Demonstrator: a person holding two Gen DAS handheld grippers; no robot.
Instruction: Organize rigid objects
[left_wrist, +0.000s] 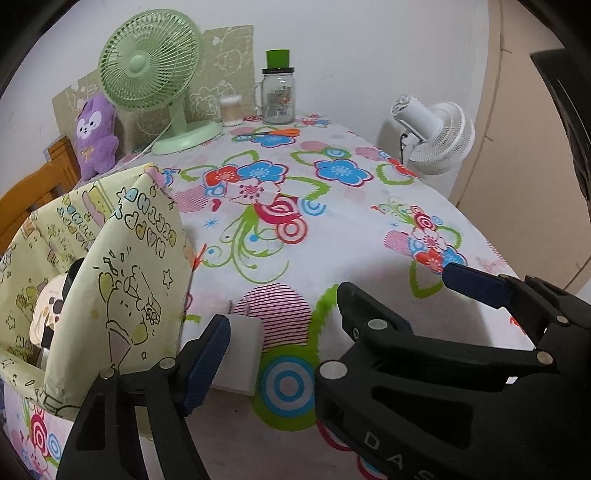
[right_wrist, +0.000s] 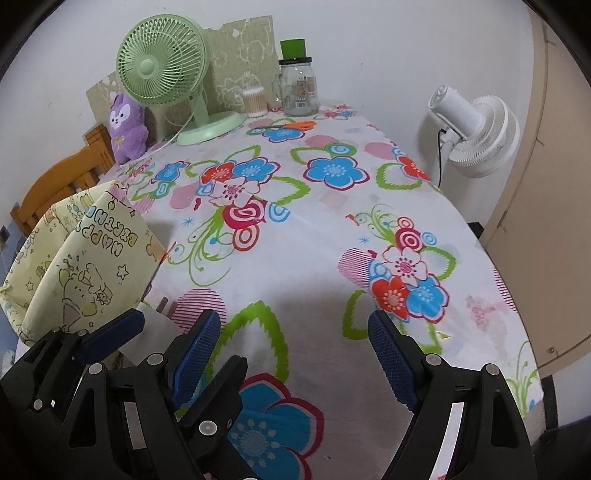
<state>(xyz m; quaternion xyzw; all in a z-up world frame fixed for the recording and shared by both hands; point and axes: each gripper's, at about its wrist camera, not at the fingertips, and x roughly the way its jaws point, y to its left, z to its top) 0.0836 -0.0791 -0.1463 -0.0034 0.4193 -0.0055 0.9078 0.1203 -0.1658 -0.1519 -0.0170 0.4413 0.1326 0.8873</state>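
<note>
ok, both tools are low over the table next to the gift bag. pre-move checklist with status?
1. Right tool empty, jaws apart: ok.
2. Left tool empty, jaws apart: ok.
3. Clearance between the two tools: not ok. In the right wrist view their inner fingers overlap.
4. White box lined up: ok. It lies on the tablecloth just inside the left tool's outer finger. Whether they touch: cannot tell.
5. Gift bag mouth open: ok. Things already lie inside.
6. Room left in the gift bag: cannot tell.
</note>
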